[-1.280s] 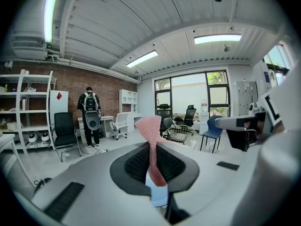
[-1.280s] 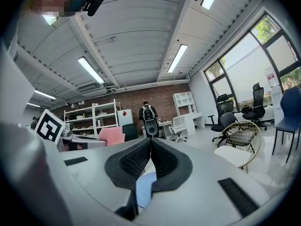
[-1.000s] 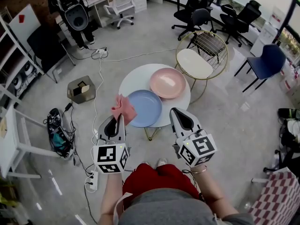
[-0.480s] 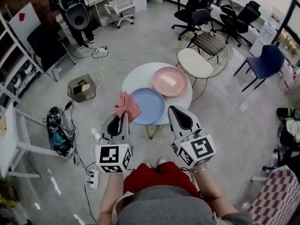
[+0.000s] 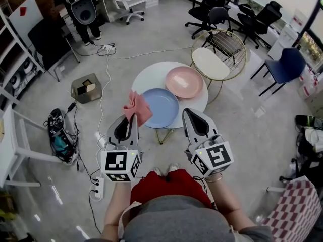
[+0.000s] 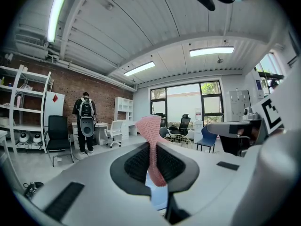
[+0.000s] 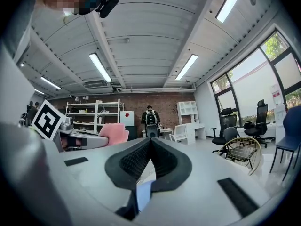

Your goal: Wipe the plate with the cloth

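Note:
A blue plate (image 5: pixel 160 106) lies at the near edge of a small round white table (image 5: pixel 147 78), and a pink plate (image 5: pixel 184 81) sits behind it to the right. My left gripper (image 5: pixel 132 120) is shut on a pink cloth (image 5: pixel 137 107), which stands up from the jaws by the blue plate's left rim. In the left gripper view the cloth (image 6: pixel 152 140) is pinched between the pads, with the blue plate (image 6: pixel 158 197) below. My right gripper (image 5: pixel 188 114) hovers at the plate's near right side. It is shut with nothing in it (image 7: pixel 150 143).
A gold wire chair (image 5: pixel 218 60) with a white cushion stands right of the table. On the floor to the left are a grey box (image 5: pixel 85 89), a bag (image 5: pixel 57 134) and cables with a power strip (image 5: pixel 96 188). A person with a backpack (image 5: pixel 81 8) stands at the far desks.
The left gripper and its cloth have edged a little forward and right, closer to the blue plate's left rim. The right gripper has kept its place beside the plate.

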{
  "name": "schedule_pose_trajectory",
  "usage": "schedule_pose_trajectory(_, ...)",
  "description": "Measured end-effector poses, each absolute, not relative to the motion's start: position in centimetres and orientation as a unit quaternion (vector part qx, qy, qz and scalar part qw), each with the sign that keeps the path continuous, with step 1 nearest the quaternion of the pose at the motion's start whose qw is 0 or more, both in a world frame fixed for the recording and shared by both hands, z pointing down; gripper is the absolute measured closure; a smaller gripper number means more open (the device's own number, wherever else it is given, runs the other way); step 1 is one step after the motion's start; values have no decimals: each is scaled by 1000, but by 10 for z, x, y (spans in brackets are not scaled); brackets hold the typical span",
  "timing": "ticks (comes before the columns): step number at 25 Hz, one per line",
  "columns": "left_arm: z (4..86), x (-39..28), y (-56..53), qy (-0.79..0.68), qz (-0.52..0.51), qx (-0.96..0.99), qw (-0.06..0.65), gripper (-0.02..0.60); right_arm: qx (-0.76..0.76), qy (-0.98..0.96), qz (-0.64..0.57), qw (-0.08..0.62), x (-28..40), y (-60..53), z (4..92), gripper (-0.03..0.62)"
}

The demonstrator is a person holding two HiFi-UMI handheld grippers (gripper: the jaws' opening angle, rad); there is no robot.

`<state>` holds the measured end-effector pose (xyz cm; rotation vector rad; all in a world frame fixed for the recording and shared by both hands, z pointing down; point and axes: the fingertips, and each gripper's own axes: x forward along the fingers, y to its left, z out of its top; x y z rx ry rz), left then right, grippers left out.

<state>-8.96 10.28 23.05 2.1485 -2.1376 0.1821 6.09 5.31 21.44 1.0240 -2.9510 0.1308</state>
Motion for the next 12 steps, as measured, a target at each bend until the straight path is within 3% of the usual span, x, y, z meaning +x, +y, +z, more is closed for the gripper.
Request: schedule_pose_trajectory(12, 231, -94, 108, -702, 55, 708, 52, 548, 339, -940, 37, 7, 58, 60, 215, 566)
